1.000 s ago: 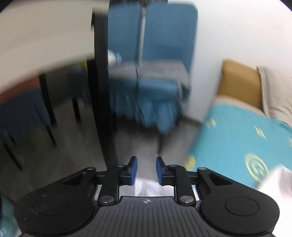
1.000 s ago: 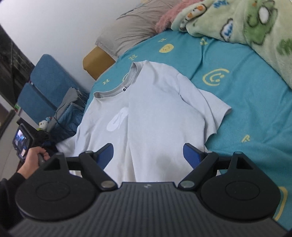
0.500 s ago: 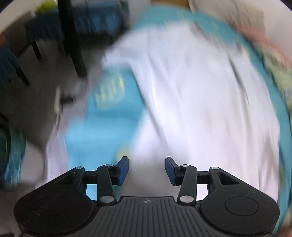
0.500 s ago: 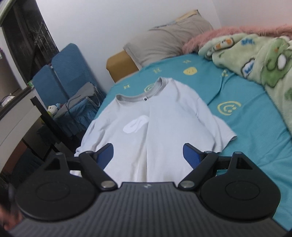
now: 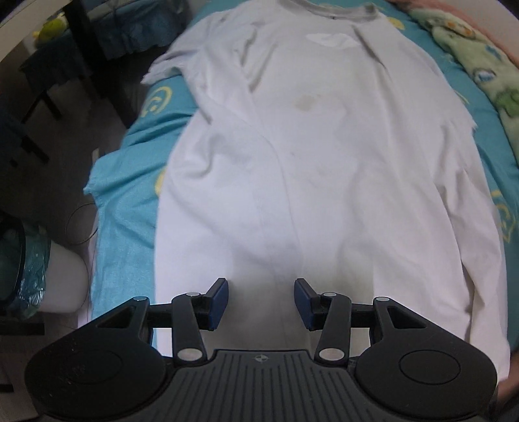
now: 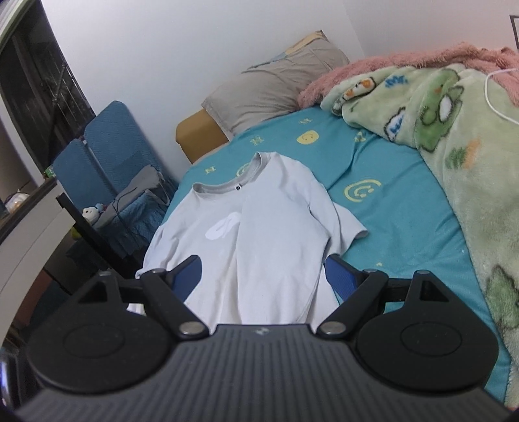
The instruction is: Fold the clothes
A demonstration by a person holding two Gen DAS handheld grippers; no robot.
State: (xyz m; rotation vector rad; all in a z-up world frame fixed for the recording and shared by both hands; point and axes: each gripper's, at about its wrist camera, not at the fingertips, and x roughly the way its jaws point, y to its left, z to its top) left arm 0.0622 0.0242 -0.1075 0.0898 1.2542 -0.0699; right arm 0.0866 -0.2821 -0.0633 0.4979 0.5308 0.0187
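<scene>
White short-sleeved cotton T-shirt (image 5: 311, 155) lay flat, face up, on the teal smiley-print bedsheet (image 6: 399, 207), unfolded. In the left wrist view it filled the centre of the frame, grey collar (image 5: 334, 9) at the top edge and hem at the bottom, so its long axis ran straight away from the tool. One sleeve (image 5: 168, 65) reached toward the upper left, near the bed edge. In the right wrist view the shirt sat mid-frame, collar toward the grey pillow (image 6: 275, 87) at upper centre, green cartoon fleece blanket (image 6: 454, 136) well apart on the right.

Key relation: the left gripper (image 5: 261, 303) pointed steeply down over the hem end, about on the shirt's centreline, and looked the closer of the two. The right gripper (image 6: 262, 279) looked along the shirt from farther back and higher up.

Tools: left jaws were about half spread, nothing pinched, only shirt fabric visible below the gap; can't tell whether the pads touched the cloth. Right jaws were spread wide, empty, apparently clear of the shirt.

Judgement: no fold made yet; next comes a grab at the hem or side.
</scene>
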